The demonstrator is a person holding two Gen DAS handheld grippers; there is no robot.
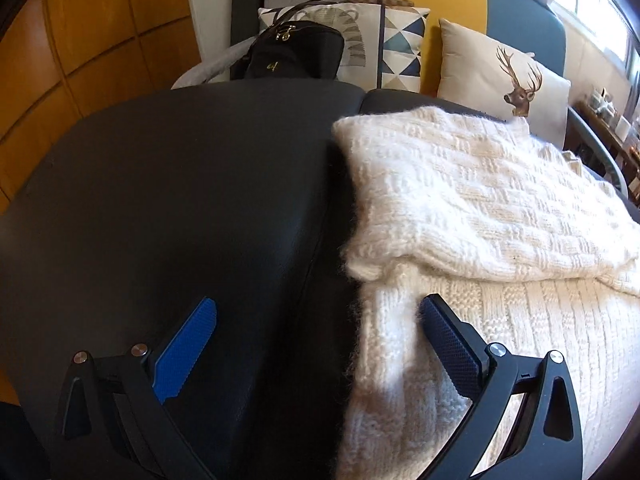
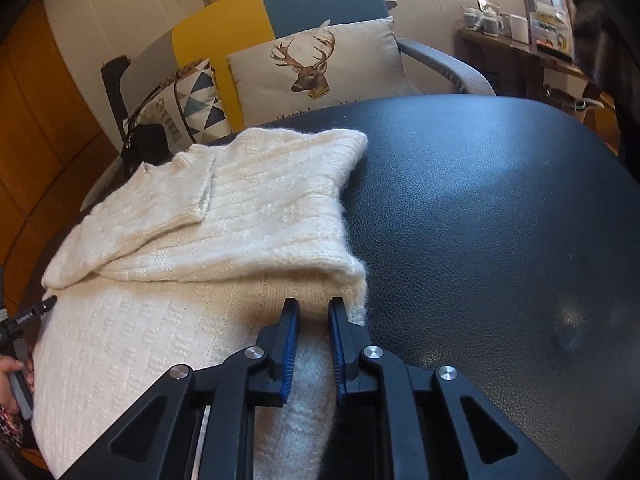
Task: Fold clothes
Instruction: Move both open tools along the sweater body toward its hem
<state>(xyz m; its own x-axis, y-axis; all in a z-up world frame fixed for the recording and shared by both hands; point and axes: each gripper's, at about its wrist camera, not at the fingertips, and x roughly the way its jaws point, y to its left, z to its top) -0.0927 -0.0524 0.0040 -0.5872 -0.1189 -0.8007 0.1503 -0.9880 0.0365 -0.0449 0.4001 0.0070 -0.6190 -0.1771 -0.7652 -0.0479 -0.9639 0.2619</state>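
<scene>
A cream knitted sweater [image 1: 492, 208] lies partly folded on a black leather surface [image 1: 180, 200]. Its upper part is doubled over the lower part. My left gripper [image 1: 318, 322] is open at the sweater's left edge, one blue pad over the leather and the other on the knit. In the right wrist view the same sweater [image 2: 224, 216] shows a sleeve folded across its top. My right gripper [image 2: 313, 312] is shut on the sweater's near right edge, with knit bunched between the blue pads. The left gripper's tip [image 2: 38, 308] and a hand [image 2: 10, 376] show at the far left.
The black leather surface [image 2: 500, 220] stretches right of the sweater. Behind stand a deer cushion [image 1: 508, 76], a triangle-patterned cushion [image 1: 400, 48] and a black handbag [image 1: 292, 54] on a sofa. A wooden shelf [image 2: 516, 44] with small items is at the far right.
</scene>
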